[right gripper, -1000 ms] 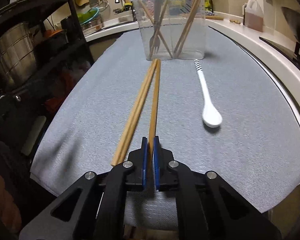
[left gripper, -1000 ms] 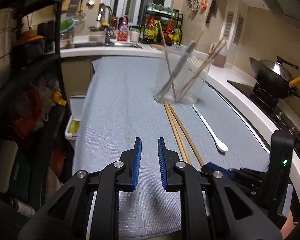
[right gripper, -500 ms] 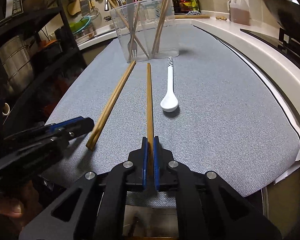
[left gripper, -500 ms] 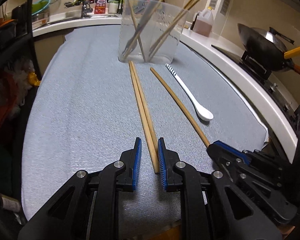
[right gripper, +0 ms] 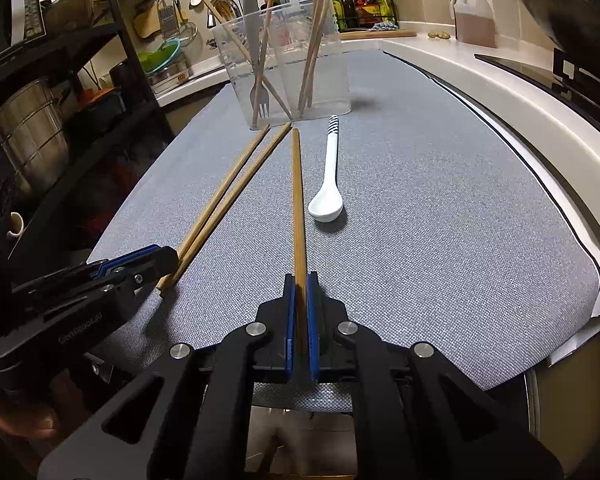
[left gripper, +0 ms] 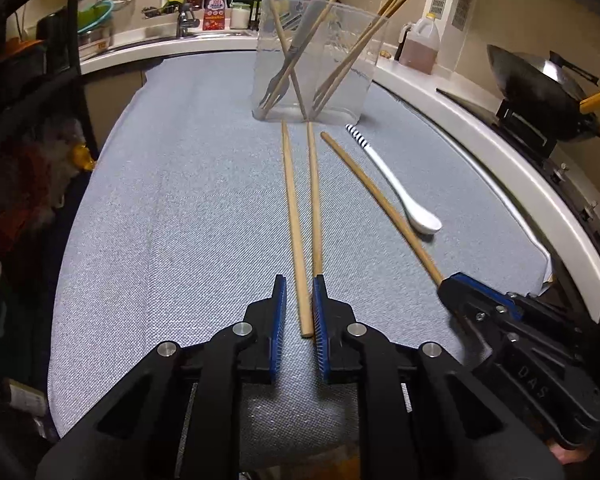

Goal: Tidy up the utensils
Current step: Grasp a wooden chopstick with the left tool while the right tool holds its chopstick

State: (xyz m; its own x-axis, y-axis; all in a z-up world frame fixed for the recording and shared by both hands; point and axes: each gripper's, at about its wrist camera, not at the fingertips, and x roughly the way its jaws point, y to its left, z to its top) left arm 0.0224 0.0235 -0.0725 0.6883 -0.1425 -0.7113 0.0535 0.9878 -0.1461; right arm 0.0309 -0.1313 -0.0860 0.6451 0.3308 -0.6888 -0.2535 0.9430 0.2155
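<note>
A clear plastic holder (left gripper: 316, 68) (right gripper: 284, 64) stands at the far end of the grey mat, with a fork and several chopsticks in it. Two wooden chopsticks (left gripper: 300, 216) (right gripper: 220, 208) lie side by side on the mat. My left gripper (left gripper: 299, 300) is open, its jaws on either side of their near ends. My right gripper (right gripper: 298, 300) is shut on a third chopstick (right gripper: 297, 200), which also shows in the left wrist view (left gripper: 380, 204). A white spoon (left gripper: 404, 196) (right gripper: 329, 184) lies to its right.
The grey mat (left gripper: 180, 200) covers the counter. A wok (left gripper: 540, 80) sits on the stove at the right. A bottle of brown liquid (left gripper: 418, 46) stands behind the holder. A dark shelf rack (right gripper: 60, 100) stands at the left, a sink (left gripper: 180, 28) at the back.
My left gripper has moved forward so its open jaws now straddle the near ends of the two lying chopsticks. My right gripper has kept its chopstick, with little movement.
</note>
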